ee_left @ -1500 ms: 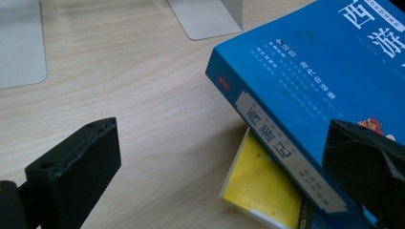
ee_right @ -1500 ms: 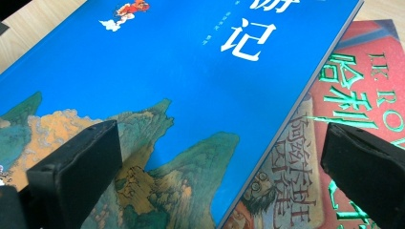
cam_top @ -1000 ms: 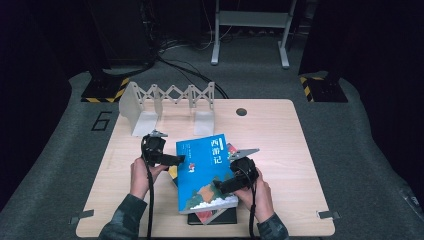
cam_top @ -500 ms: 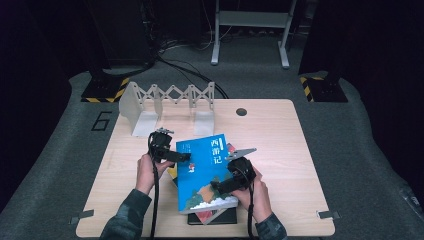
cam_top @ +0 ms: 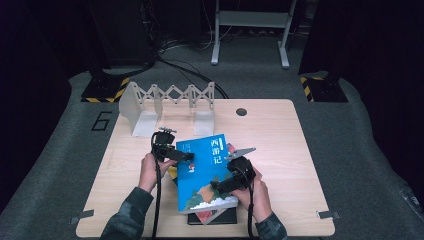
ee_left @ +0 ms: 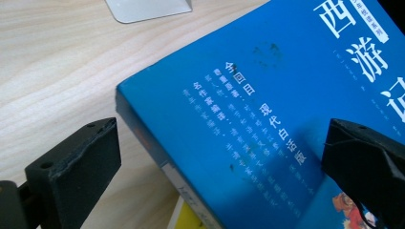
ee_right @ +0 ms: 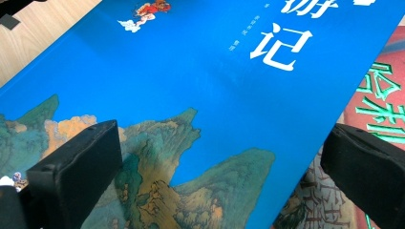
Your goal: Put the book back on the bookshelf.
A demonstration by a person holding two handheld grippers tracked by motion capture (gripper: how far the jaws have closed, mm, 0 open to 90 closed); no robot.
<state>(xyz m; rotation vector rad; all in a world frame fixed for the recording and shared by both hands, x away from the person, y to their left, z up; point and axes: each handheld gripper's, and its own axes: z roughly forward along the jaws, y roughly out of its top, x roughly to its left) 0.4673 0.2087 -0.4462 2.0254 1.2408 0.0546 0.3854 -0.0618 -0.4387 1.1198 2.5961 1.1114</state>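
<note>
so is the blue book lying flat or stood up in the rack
Lying flat. The blue book rests cover up on a stack of other books, in front of the white rack, not in it.

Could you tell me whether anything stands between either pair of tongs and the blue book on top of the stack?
Nothing visible does. The left tongs are open astride the blue book at its spine-side corner, and the right tongs are open over its opposite edge, above the red book beneath. No other object lies between them.
</note>
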